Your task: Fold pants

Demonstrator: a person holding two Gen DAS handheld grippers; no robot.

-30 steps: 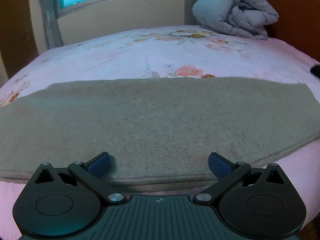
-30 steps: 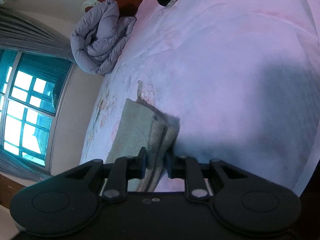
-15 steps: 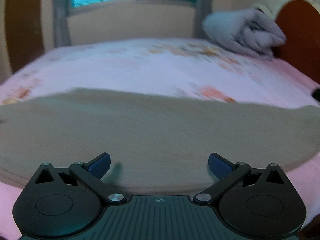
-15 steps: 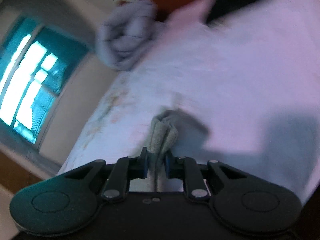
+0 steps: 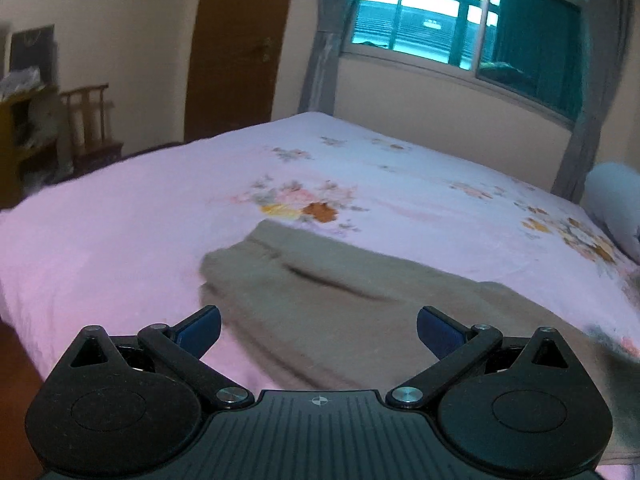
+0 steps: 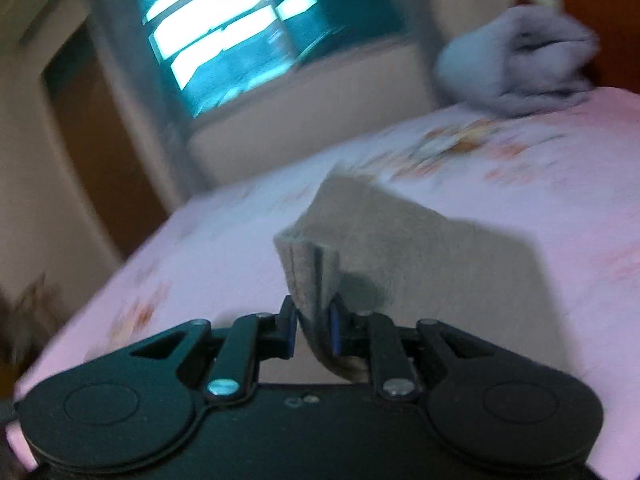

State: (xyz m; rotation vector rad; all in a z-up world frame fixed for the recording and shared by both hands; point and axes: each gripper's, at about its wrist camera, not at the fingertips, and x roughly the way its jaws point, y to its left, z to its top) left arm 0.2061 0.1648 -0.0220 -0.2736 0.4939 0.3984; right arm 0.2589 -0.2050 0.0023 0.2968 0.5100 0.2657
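The khaki pants [image 5: 344, 304] lie on the pink floral bed sheet [image 5: 120, 232], one end bunched into a fold near the bed's left side. My left gripper [image 5: 319, 330] is open and empty, hovering just above the near edge of the pants. My right gripper [image 6: 313, 330] is shut on a bunched end of the pants [image 6: 400, 248] and holds it lifted off the sheet, the cloth draping away behind it. That view is motion-blurred.
A rolled grey quilt [image 6: 516, 60] sits at the head of the bed by the wooden headboard. A window with grey curtains [image 5: 460, 28] is behind the bed. A wooden door [image 5: 236, 48], a chair [image 5: 90, 120] and a shelf stand beyond the bed's left edge.
My right gripper has lifted its end of the pants and swung it over toward the other end. My left gripper has turned left, so the pants' left end and the door now show.
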